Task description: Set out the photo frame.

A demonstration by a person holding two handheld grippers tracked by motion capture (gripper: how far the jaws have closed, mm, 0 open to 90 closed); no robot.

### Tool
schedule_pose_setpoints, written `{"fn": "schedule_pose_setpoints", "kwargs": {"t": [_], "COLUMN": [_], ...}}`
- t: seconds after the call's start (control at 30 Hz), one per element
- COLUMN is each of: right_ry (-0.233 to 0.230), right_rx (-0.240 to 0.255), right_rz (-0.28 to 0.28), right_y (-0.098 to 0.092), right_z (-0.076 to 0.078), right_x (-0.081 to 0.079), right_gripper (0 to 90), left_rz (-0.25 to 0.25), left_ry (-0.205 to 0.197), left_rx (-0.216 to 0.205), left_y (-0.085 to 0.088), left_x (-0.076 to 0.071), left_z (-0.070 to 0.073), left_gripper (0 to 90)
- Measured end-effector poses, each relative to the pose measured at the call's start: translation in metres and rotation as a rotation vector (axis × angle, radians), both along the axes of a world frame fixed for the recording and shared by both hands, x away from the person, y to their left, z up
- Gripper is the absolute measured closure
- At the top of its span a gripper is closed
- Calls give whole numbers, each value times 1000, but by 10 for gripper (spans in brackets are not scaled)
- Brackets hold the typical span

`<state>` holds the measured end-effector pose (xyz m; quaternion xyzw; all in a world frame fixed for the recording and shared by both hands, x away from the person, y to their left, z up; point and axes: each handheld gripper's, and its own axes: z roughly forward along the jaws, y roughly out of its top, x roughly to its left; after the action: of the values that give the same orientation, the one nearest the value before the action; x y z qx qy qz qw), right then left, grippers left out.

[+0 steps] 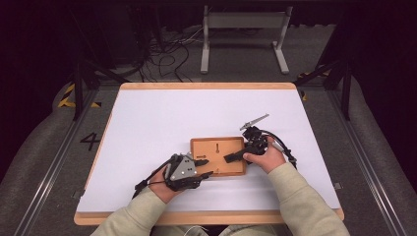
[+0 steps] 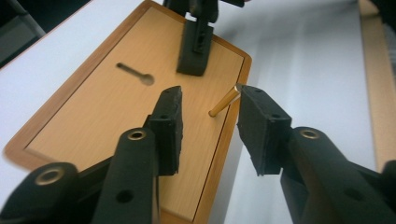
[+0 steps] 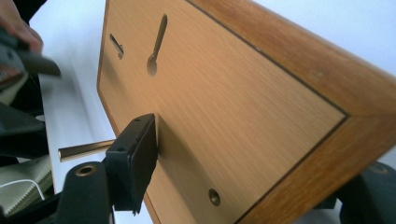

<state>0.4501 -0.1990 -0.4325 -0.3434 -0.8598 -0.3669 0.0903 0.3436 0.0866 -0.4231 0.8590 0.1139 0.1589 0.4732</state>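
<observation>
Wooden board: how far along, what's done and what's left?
Done: a brass pin stands in the wooden board. In hand: right tongs clamp the board's edge; left tongs sit open around the pin, one fingertip touching it. Left: another small hole looks empty.

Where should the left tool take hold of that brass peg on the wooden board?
Grip the brass peg on its free shaft, near the upper end, coming from the board's near long edge, where the left tool already sits open. The peg stands tilted out of the wooden board close to that edge, so its base is blocked by the surface while the shaft is bare on both sides.
</observation>
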Motion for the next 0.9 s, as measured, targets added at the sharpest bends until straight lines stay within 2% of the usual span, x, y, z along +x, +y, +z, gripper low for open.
{"fn": "schedule_pose_setpoints", "kwargs": {"t": [0.1, 0.37, 0.63, 0.8, 0.9], "right_ry": [-19, -91, -219, -294, -344], "right_rx": [-13, -50, -119, -164, -193], "right_rz": [7, 44, 119, 160, 187], "right_y": [0, 0, 1, 1, 2], "right_z": [3, 12, 23, 28, 30], "right_x": [-3, -13, -31, -43, -51], "right_gripper": [328, 370, 405, 434, 452], "left_rz": [26, 99, 168, 200, 211], "left_ry": [33, 62, 89, 130, 146], "left_rx": [-36, -69, -81, -94, -87], "left_y": [12, 39, 59, 66, 68], "left_x": [2, 7, 13, 19, 22], "left_z": [3, 4, -1, -5, -6], "left_gripper": [558, 542, 541, 533, 503]}}
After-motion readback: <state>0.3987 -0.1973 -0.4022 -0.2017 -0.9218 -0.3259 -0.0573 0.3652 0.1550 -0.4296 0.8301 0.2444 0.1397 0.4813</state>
